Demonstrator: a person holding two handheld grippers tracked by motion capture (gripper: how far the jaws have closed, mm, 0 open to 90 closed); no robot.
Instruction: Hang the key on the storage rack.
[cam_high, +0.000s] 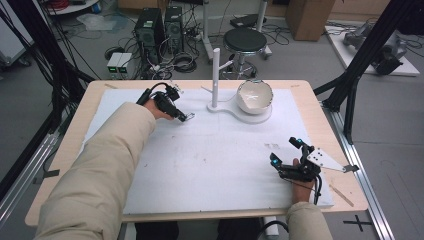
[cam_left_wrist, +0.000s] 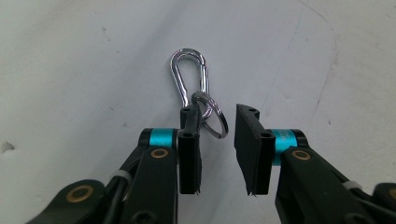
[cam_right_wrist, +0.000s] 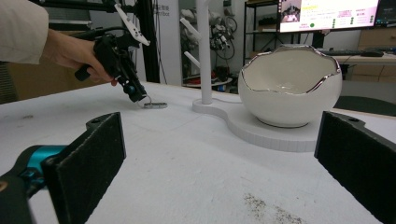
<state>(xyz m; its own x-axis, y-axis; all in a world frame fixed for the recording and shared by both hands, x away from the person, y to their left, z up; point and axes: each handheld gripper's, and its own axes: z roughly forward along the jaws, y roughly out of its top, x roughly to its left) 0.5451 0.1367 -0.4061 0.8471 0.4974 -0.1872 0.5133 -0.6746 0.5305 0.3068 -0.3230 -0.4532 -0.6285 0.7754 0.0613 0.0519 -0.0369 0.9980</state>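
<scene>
Directly ahead of the half-closed, empty left gripper, the carabiner points lengthwise away, its key ring between the pads; the right gripper rests wide open, farther off.

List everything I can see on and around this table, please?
carabiner: one, silver, on the mat before the left gripper
key ring: one, silver, looped on the carabiner, between the left jaws
bowl: one, white, eggshell-shaped, on the stand base
stand: one, white, post with pegs, table's far side
mat: one, white, covering the table
stool: one, black, beyond the table
left gripper: one, black, jaws not gripping
right gripper: one, black, open, near right edge
</scene>
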